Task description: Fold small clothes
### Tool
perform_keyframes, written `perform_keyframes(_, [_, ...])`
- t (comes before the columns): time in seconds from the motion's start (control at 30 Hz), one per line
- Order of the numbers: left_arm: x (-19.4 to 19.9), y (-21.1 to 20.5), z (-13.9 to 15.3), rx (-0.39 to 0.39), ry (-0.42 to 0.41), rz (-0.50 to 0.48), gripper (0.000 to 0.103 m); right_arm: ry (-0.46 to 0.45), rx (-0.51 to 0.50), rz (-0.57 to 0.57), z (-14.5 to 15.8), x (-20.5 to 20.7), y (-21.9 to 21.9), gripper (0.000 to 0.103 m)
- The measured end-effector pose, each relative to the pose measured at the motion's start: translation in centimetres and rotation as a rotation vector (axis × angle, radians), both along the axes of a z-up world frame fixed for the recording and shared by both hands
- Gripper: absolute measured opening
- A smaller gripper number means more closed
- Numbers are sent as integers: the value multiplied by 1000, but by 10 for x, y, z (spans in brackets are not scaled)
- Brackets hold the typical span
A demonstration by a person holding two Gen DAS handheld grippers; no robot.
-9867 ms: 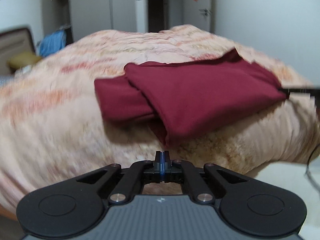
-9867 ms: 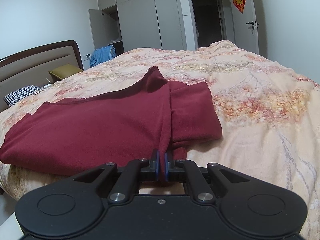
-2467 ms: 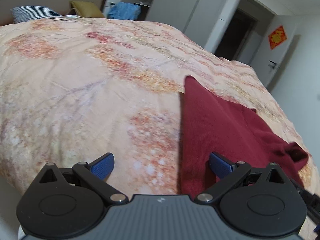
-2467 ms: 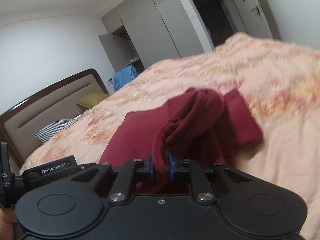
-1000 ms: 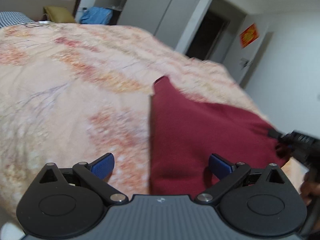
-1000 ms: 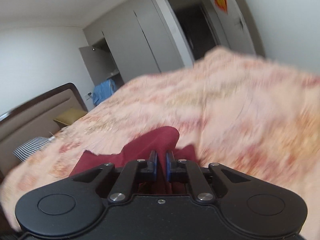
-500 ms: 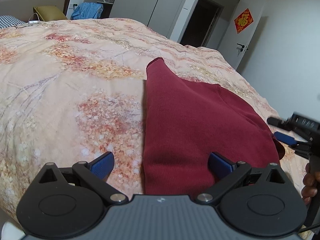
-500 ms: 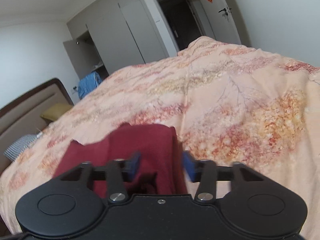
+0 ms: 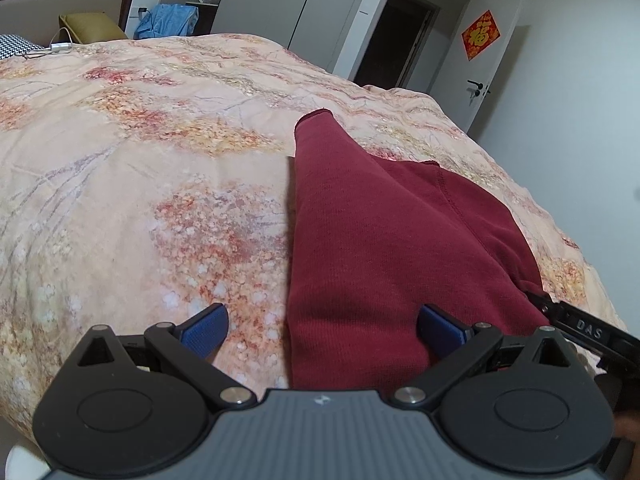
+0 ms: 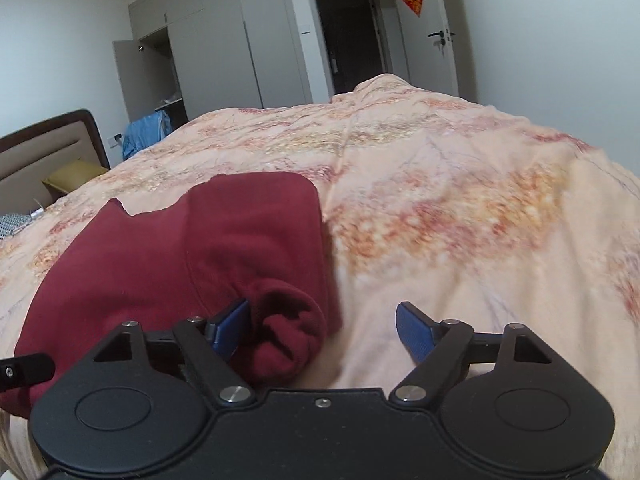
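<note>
A dark red garment [image 9: 384, 248] lies folded on the floral bedspread [image 9: 140, 160] near the bed's front edge. My left gripper [image 9: 320, 330] is open and empty, with the garment's near left corner between its jaws. My right gripper [image 10: 322, 330] is open and empty at the garment's right end [image 10: 224, 248], where a bunched fold [image 10: 286, 332] sits against its left finger [image 10: 230, 326]. The right gripper also shows at the right edge of the left wrist view [image 9: 584, 332].
A headboard [image 10: 44, 152] with pillows stands at the far left. Grey wardrobes [image 10: 248, 52], a dark open doorway [image 10: 352, 44] and a white door [image 10: 432, 32] line the far wall. Blue clothing [image 10: 146, 134] hangs by the wardrobe.
My right gripper has let go of the garment's end and opened wide; the end now lies on the bed. My left gripper stays open and has barely moved.
</note>
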State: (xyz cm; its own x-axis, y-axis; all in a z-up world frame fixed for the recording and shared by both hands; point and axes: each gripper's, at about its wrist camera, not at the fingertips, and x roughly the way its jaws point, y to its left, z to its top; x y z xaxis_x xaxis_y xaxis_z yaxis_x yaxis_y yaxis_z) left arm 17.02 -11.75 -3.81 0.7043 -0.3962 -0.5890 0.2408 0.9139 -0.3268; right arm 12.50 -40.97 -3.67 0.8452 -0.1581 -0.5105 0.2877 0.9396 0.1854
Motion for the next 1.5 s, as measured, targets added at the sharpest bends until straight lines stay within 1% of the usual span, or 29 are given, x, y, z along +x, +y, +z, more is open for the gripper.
perform_keyframes(0.17, [-1,1,0,-5,5,0,103,-6,17,-10,5,-4,0,83])
perform_keyframes(0.23, [-1,2,0,-5,5,-1,103,-32,28,-26,12,-7,-1,84])
perform_keyframes(0.33, [-1,2,0,-5,4,-1,103,-92,41,-45,18,-9,-5,93])
perform_keyframes(0.37, [0,2,0,-5,4,-1,103,-110,43,-58,18,-8,-7,98])
perform_keyframes(0.47, [-1,3,-1,-5,6,-4,103,-108,64,-108,16,-4,-17,99])
perform_keyframes(0.53, [0,3,-1,-7,6,-3,103,-110,100,-125,14,-1,-25,99])
perform_keyframes(0.6, [0,2,-1,-6,6,-2,103,-110,110,-133,13,2,-28,99])
perform_keyframes(0.8, [0,2,-2,-6,7,-3,103,-41,63,-116,1,8,-23,101])
perform_keyframes(1.1, [-1,2,-2,-5,4,-4,103,-23,-73,-55,-15,-9,-7,102])
perform_keyframes(1.2, [-1,4,-3,-10,5,-8,103,-20,-74,-59,-15,-10,-6,102])
perform_keyframes(1.27, [0,5,-3,-13,6,-12,103,-18,-53,-68,-11,-12,-6,102])
perform_keyframes(1.33, [0,6,-3,-18,8,-16,103,-44,-8,-82,-3,-19,-9,102])
perform_keyframes(1.4, [1,6,-3,-23,12,-14,103,-98,46,-93,7,-24,-14,102])
perform_keyframes(1.47, [1,5,-4,-21,11,-13,103,-151,70,-95,17,-22,-20,102])
perform_keyframes(1.5, [1,5,-4,-17,9,-13,103,-163,71,-95,21,-16,-24,102])
